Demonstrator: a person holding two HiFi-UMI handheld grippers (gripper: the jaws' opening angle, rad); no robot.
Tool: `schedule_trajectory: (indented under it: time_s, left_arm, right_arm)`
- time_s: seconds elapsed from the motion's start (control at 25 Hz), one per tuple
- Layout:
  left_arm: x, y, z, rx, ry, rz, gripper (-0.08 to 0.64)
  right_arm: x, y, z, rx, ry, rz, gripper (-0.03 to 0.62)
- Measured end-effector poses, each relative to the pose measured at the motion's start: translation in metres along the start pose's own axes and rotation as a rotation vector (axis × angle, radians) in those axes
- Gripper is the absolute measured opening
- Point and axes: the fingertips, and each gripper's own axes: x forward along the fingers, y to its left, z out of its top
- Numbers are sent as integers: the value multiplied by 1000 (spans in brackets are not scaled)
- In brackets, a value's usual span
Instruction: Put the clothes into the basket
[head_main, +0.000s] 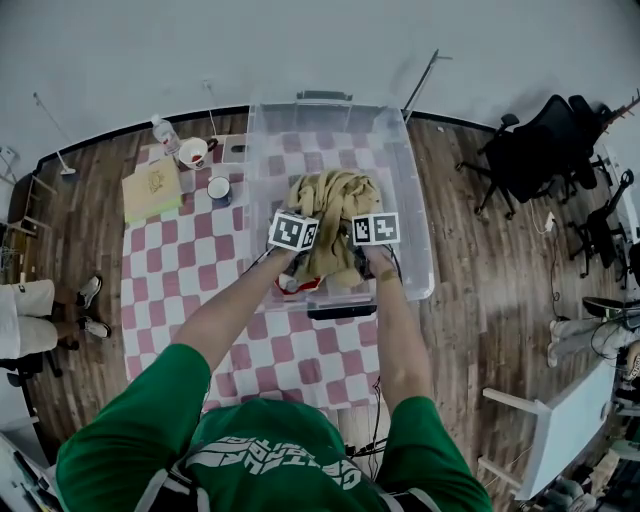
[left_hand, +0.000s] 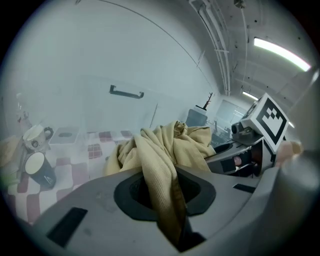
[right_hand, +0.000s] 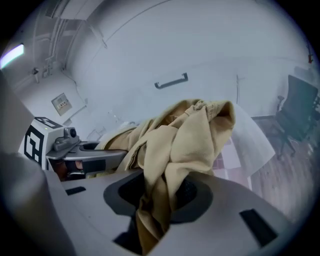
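View from above of a person in a green shirt reaching both arms forward over a table covered by a red-and-white checked cloth (head_main: 190, 260). Each hand holds a grey two-jaw tong gripper topped by a black-and-white marker cube. The left gripper (left_hand: 165, 200) has its jaws closed tight on a twisted fold of a tan, soft knitted garment (head_main: 333, 200). The right gripper (right_hand: 155, 205) is likewise clamped on another bunched fold of the same garment. The two tongs sit side by side, close together, with the cloth gathered between and beyond them; pinching it at two spots likely keeps the loose fabric in one bundle so no part trails outside. The garment is bunched within the walls of a large clear plastic storage basket (head_main: 415, 200), which stands on the far right part of the cloth. Whether the fabric already rests on the basket's bottom cannot be told. Both grippers tilt downward into the basket from its near side, which suggests the placing step is almost finished and that letting go is what remains. To the far left of the basket stand a white mug (head_main: 193, 153), a dark mug (head_main: 219, 190), a clear bottle (head_main: 165, 133) and a yellowish pad (head_main: 152, 188), well clear of the work. Black office chairs (head_main: 540, 150) stand on the wooden floor at far right.
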Motion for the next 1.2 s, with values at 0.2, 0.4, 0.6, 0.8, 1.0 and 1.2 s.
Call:
schedule_trajectory:
  time_s: [0.2, 0.4, 0.6, 0.8, 1.0, 1.2]
  left_arm:
    - [16, 9, -33, 3, 102, 31, 63]
    - [22, 14, -47, 43, 155, 73, 63]
    - [23, 19, -51, 92, 169, 86, 63]
    - [16, 25, -50, 136, 189, 150, 150]
    - [6, 15, -39, 150, 159, 179, 238]
    - [-14, 3, -3, 175, 45, 181, 241]
  right_arm:
    - [26, -11, -29, -28, 173, -18, 117]
    - [41, -17, -42, -21, 257, -28, 117]
    - [41, -18, -44, -20, 242, -31, 118]
    - [33, -20, -43, -18, 223, -40, 179]
    - [13, -30, -38, -30, 213, -88, 268]
    - [-17, -33, -19, -29, 144, -127, 281]
